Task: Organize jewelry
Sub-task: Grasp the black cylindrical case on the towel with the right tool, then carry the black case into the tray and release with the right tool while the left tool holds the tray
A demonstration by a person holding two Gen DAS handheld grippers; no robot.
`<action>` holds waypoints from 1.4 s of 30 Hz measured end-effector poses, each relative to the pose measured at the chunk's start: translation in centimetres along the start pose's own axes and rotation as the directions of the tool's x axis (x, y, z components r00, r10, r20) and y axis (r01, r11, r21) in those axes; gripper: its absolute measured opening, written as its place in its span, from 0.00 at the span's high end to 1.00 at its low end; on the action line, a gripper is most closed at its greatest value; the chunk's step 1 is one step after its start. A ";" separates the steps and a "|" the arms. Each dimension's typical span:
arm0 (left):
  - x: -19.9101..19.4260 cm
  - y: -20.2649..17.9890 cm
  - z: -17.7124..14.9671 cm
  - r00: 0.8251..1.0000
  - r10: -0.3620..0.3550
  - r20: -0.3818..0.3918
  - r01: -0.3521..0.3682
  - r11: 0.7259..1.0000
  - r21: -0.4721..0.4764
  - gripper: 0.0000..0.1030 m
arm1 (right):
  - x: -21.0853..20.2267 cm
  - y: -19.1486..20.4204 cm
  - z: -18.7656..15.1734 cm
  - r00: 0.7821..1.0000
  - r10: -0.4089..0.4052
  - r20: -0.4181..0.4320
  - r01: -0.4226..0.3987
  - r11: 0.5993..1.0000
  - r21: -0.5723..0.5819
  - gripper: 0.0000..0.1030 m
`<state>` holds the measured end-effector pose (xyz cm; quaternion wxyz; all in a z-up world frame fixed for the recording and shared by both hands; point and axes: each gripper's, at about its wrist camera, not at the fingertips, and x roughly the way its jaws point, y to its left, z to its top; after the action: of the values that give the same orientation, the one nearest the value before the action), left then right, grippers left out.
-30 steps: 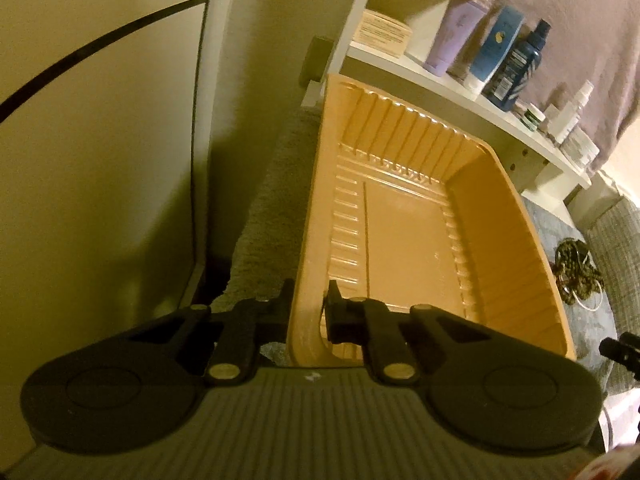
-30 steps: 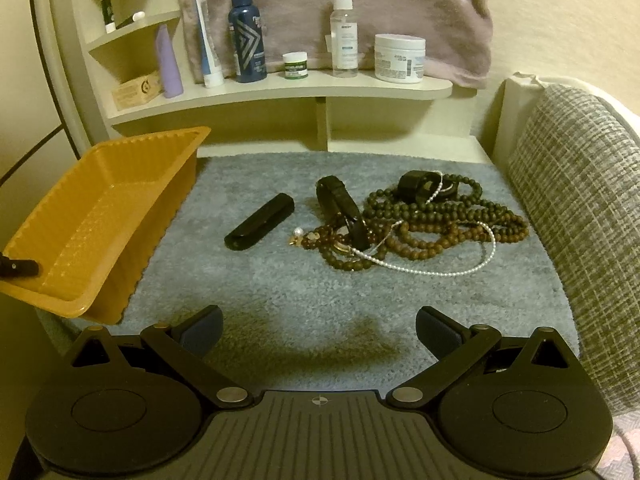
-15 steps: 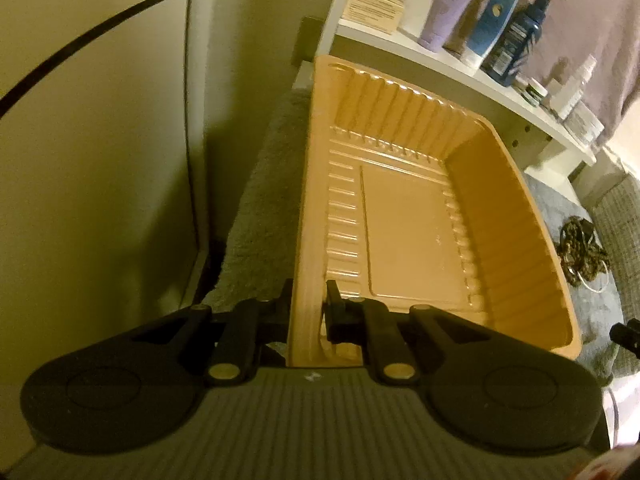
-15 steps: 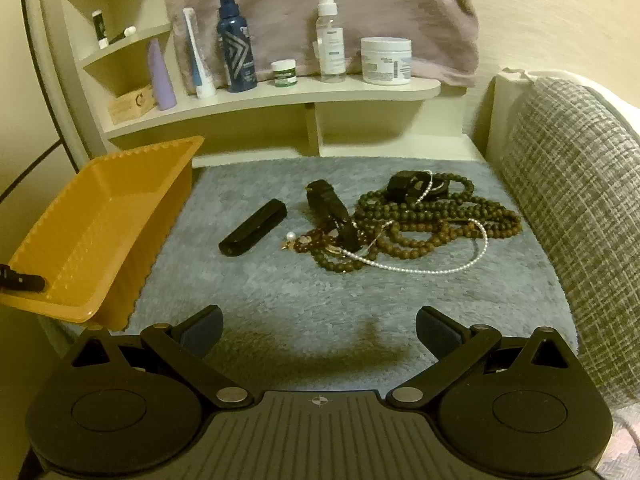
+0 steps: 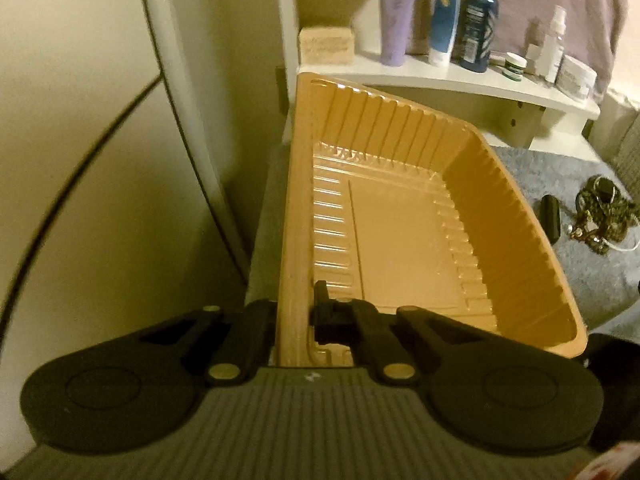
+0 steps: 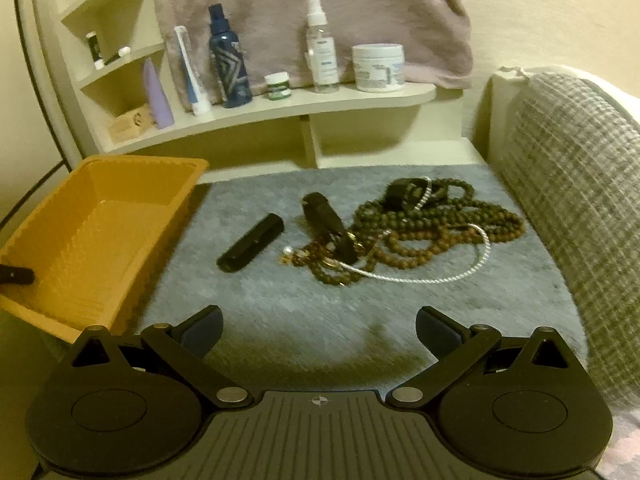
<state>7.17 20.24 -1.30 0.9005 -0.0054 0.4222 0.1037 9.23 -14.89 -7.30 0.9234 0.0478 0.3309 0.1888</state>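
Left wrist view. Grey fuzzy mat (image 5: 592, 280) over the tabletop, white shelf (image 5: 460, 80) of bottles behind, pale wall to the left. Left tool (image 5: 294, 316) is clamped on the near left wall of the orange tray (image 5: 404, 240): one finger outside the wall, the other inside, rim pinched between them. Tray is empty, its ribbed sides and flat floor bare. Tray extends away from the tool toward the shelf. Off to the right, past the tray's far side wall, a black case (image 5: 550, 216) and a tangle of jewelry (image 5: 600, 216) lie on the mat, well apart from this tool.

Right wrist view. Same mat (image 6: 280, 320), shelf (image 6: 280, 116) and a mauve cloth (image 6: 300, 8) at the back, a checked cushion (image 6: 572, 200) on the right. Right tool (image 6: 319, 330) stands wide, nothing between its fingers, low above bare mat. Ahead of it, beyond a stretch of bare mat, the jewelry (image 6: 420, 228): dark green and brown bead strands, a white pearl-like strand, black pieces mixed in. Black case (image 6: 252, 248) lies just left of the pile. Tray (image 6: 100, 240) sits at far left, tilted, its near edge off the mat; a black fingertip of the left tool (image 6: 16, 276) shows at its wall.
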 end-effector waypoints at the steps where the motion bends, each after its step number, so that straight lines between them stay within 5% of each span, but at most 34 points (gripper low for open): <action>1: -0.1 -0.3 0.2 1.000 0.005 0.000 -0.005 1.000 0.011 0.98 | 0.2 0.2 0.1 1.000 0.013 0.009 -0.013 1.000 -0.009 0.01; 7: -0.5 -1.2 0.5 0.999 0.031 -0.011 -0.031 0.998 0.049 0.98 | 2.3 1.8 0.8 0.993 0.105 0.053 -0.100 0.992 -0.079 0.01; 9: -0.7 -1.5 0.6 0.999 0.041 -0.012 -0.040 0.998 0.057 0.98 | 3.4 2.3 1.0 0.990 0.138 0.043 -0.134 0.988 -0.083 0.20; 12: -0.9 -2.0 0.7 0.998 0.063 -0.004 -0.062 0.996 0.066 0.98 | 5.6 3.0 1.5 0.987 0.158 0.021 -0.156 0.985 -0.072 0.26; 18: -1.7 -3.3 0.8 0.993 0.113 0.029 -0.115 0.990 0.078 0.98 | 9.4 4.4 2.6 0.993 0.115 -0.004 -0.115 0.991 -0.071 0.43; 25: -1.7 -3.5 0.8 0.992 0.120 0.033 -0.122 0.990 0.074 0.98 | 12.2 5.6 3.3 0.998 0.050 -0.038 -0.054 0.991 -0.118 0.49; 35: -1.7 -3.8 0.7 0.990 0.132 0.042 -0.137 0.982 0.127 0.98 | 11.3 5.4 2.8 0.998 0.045 -0.033 -0.049 0.989 -0.141 0.78; 42: -1.6 -4.4 0.6 0.985 0.156 0.069 -0.166 0.969 0.184 0.98 | 9.1 4.2 2.6 0.998 0.064 -0.002 -0.064 0.992 -0.105 0.80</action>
<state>7.46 15.69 -0.04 0.8967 0.1171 0.4047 0.1359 15.99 -7.47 -9.75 0.9183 0.0099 0.3181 0.2354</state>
